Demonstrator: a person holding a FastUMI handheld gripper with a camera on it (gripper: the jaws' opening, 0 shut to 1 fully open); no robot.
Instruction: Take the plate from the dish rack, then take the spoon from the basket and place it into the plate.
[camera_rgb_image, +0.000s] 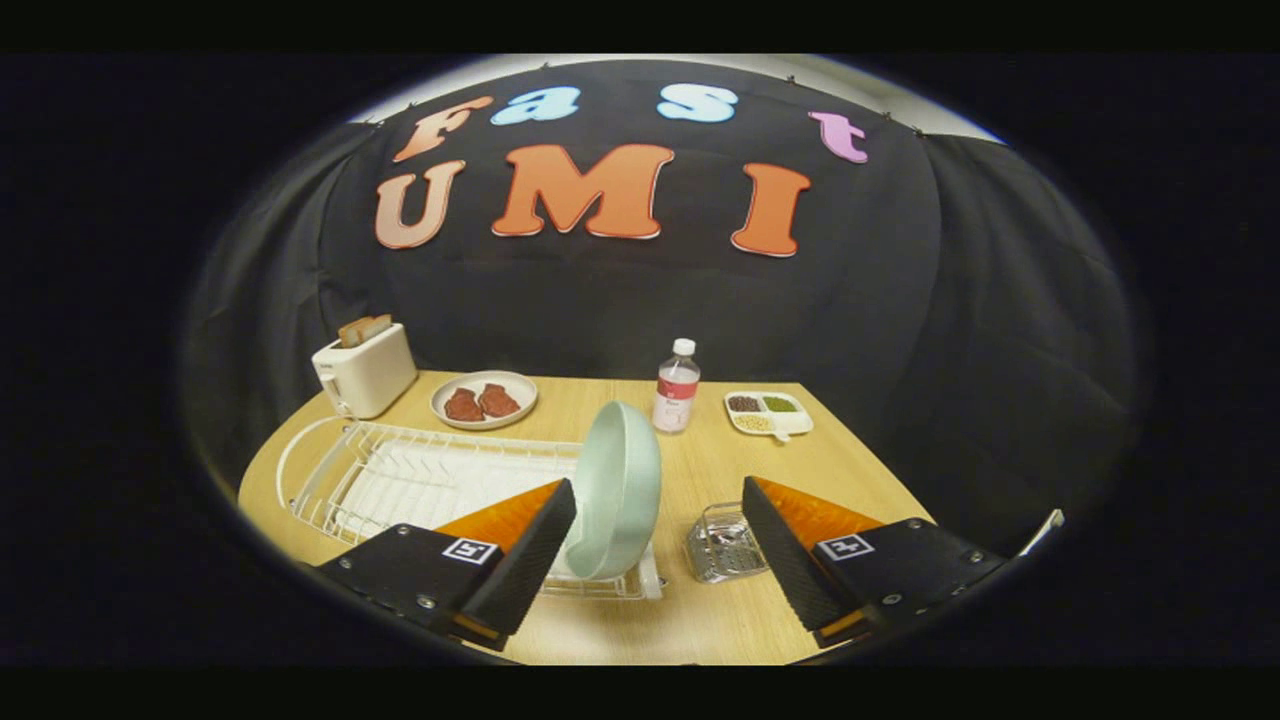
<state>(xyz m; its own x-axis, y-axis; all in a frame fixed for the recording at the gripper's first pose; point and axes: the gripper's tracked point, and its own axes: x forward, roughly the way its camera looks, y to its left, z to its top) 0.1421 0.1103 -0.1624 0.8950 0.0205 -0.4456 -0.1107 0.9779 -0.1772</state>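
A pale green plate stands on its edge at the right end of the white wire dish rack, just ahead of my left finger. A small wire basket sits on the table to the right of the rack, close to my right finger; something metallic lies in it, too small to make out. My gripper is open, its fingers wide apart, with the plate's lower edge and a strip of bare table between them. Nothing is held.
On the wooden table beyond the rack stand a white toaster with bread, a plate of red meat, a clear bottle and a divided tray of beans. Black cloth walls close the back and sides.
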